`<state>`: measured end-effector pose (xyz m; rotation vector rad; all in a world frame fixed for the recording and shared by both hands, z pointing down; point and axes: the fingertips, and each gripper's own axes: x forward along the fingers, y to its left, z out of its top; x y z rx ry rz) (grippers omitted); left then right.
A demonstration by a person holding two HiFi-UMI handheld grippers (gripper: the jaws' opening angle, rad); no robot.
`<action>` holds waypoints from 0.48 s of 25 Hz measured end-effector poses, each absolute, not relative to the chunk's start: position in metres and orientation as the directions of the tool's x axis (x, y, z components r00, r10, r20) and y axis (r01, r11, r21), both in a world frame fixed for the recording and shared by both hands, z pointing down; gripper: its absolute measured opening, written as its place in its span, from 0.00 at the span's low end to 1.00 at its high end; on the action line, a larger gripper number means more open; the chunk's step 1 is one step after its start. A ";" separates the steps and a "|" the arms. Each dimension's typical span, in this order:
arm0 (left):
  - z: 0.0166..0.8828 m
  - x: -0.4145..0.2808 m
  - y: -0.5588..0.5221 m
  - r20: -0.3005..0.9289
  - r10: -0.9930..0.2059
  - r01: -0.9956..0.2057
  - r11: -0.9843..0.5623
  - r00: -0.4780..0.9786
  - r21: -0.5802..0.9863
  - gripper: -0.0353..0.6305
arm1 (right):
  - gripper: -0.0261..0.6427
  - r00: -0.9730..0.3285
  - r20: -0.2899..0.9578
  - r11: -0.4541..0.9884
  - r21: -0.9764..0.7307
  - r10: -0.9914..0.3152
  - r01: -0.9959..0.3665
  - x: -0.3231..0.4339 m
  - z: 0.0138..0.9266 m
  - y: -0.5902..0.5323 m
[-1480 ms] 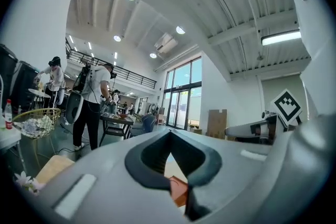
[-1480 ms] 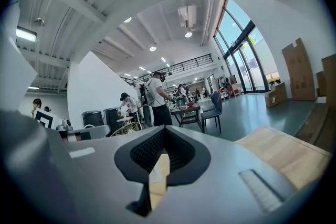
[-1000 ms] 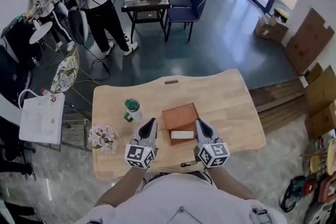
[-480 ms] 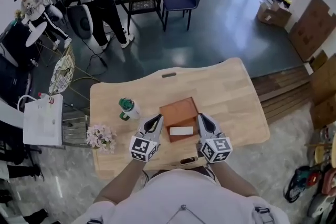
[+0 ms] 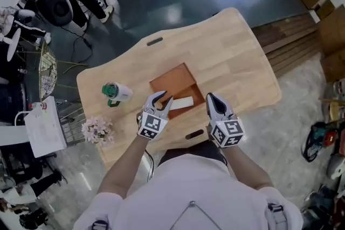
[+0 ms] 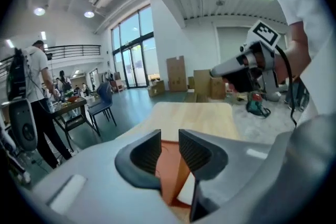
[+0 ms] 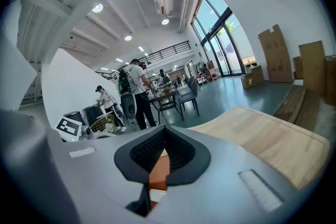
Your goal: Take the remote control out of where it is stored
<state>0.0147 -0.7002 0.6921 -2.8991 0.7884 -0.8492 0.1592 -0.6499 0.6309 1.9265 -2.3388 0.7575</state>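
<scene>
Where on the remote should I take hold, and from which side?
Grip the remote mid-length, across its narrow width, coming straight down from above. It lies flat in the open box near the front wall, so the walls likely block a sideways approach. The left tool is open right beside it.

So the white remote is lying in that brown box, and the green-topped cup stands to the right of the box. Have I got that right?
Not quite. The head view shows the green-topped cup to the left of the brown box, not the right. The white remote does lie in the box.
</scene>
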 end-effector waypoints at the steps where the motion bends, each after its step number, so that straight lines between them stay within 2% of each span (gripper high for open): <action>1: 0.708 0.021 -0.698 0.542 -0.438 -0.418 -0.893 0.717 -0.170 0.21 | 0.08 -0.228 0.323 0.107 -0.352 -0.918 -0.930 0.164 0.637 -0.647; 7: 0.803 0.047 -0.675 0.777 -0.226 -0.056 -0.969 0.588 -0.240 0.27 | 0.08 -0.165 0.378 0.021 -0.358 -0.911 -0.933 0.194 0.667 -0.631; 12: 0.862 0.055 -0.647 0.885 -0.085 0.142 -0.976 0.458 -0.167 0.28 | 0.08 -0.135 0.415 -0.025 -0.359 -0.900 -0.933 0.206 0.684 -0.613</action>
